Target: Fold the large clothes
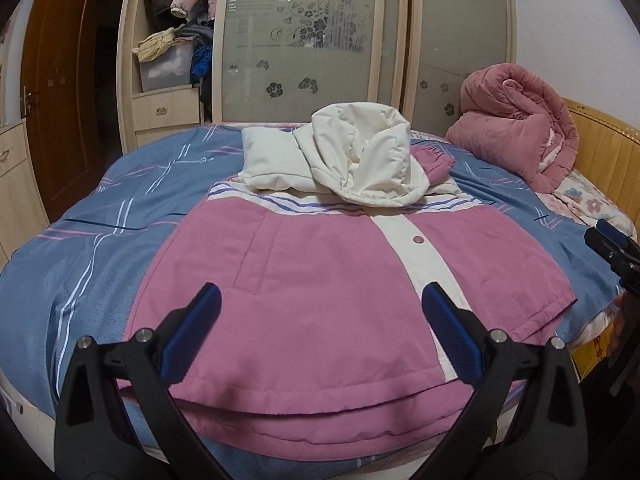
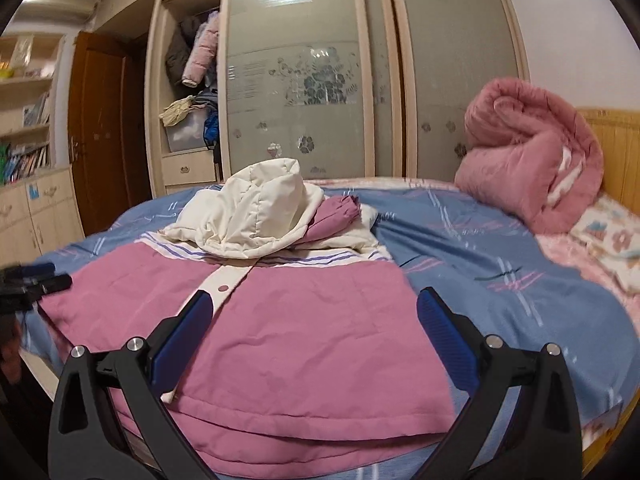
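Pink padded jacket spread flat on a bed, both tongs open above its near hem.

The left tongs [image 1: 320, 304] and right tongs [image 2: 314, 308] hover with jaws wide apart, holding nothing. The jacket [image 1: 320, 264] lies front-up on the blue bedspread [image 1: 88, 240]; its white hood [image 1: 368, 160] bunches at 12 o'clock. A rolled pink quilt [image 2: 532, 160] sits at 2 o'clock.

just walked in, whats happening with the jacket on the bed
A person with a gripper in each hand is folding a pink and white jacket on the bed. Its sleeves are tucked in and the white hood lies on top. The left gripper and right gripper hover open over the hem, holding nothing.
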Action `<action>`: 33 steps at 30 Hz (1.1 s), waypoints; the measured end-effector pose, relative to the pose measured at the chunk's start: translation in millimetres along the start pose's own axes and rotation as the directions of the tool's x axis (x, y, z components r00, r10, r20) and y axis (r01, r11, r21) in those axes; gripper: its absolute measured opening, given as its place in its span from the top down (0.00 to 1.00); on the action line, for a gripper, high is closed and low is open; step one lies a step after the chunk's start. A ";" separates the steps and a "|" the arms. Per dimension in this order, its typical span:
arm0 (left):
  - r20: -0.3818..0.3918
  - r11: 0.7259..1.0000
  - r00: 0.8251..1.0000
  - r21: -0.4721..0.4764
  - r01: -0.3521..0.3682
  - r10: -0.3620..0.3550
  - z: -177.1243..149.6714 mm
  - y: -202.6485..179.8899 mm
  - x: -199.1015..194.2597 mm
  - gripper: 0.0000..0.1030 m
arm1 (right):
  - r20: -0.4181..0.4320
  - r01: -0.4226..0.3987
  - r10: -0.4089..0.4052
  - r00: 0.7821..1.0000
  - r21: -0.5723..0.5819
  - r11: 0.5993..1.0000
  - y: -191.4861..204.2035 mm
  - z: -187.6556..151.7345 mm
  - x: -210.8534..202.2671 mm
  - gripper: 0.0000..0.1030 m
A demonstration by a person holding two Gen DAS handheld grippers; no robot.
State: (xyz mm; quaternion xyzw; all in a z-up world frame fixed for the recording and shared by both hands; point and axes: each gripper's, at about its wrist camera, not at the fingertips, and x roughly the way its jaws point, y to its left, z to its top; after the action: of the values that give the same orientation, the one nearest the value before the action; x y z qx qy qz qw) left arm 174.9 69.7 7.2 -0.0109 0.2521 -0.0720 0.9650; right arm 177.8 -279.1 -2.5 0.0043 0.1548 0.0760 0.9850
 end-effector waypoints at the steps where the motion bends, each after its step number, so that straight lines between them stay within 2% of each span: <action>1: 0.001 1.000 1.000 0.004 0.004 -0.004 -1.4 0.2 -1.4 0.02 | 0.000 0.003 -0.003 1.000 -0.016 1.000 0.7 -1.9 -1.3 0.01; 8: -0.043 0.999 0.999 0.041 0.000 0.002 -13.4 -5.7 4.1 0.02 | -0.021 0.005 -0.007 1.000 -0.104 0.995 9.0 -17.8 -2.9 0.01; 16: -0.052 0.997 0.998 0.074 -0.016 0.020 -22.6 -9.0 3.2 0.02 | -0.018 0.009 -0.014 1.000 -0.235 0.972 29.0 -32.1 -5.0 0.01; 22: -0.054 0.997 0.998 0.077 -0.021 0.025 -26.4 -7.6 -0.7 0.02 | -0.016 0.023 -0.029 0.999 -0.280 0.960 36.0 -41.5 -6.7 0.01; 26: -0.058 0.995 0.998 0.097 -0.017 0.022 -30.5 -8.5 -4.0 0.02 | -0.049 -0.013 -0.002 0.999 -0.308 0.951 39.2 -52.7 -9.1 0.01; 28: -0.056 0.994 0.998 0.104 -0.011 0.017 -32.7 -8.0 -6.6 0.02 | -0.049 -0.021 0.004 0.999 -0.355 0.935 43.1 -59.1 -12.7 0.01; 33: -0.055 0.995 0.998 0.100 -0.013 0.019 -33.7 -2.1 -10.3 0.02 | -0.055 0.006 -0.042 0.998 -0.534 0.846 56.4 -88.0 -14.5 0.01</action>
State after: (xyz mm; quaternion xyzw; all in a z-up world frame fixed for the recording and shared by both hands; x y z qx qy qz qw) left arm 149.3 69.6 -17.1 0.0414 0.2751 -0.0770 0.9574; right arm 128.8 -226.9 -80.1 -0.2736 0.1592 0.1038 0.9429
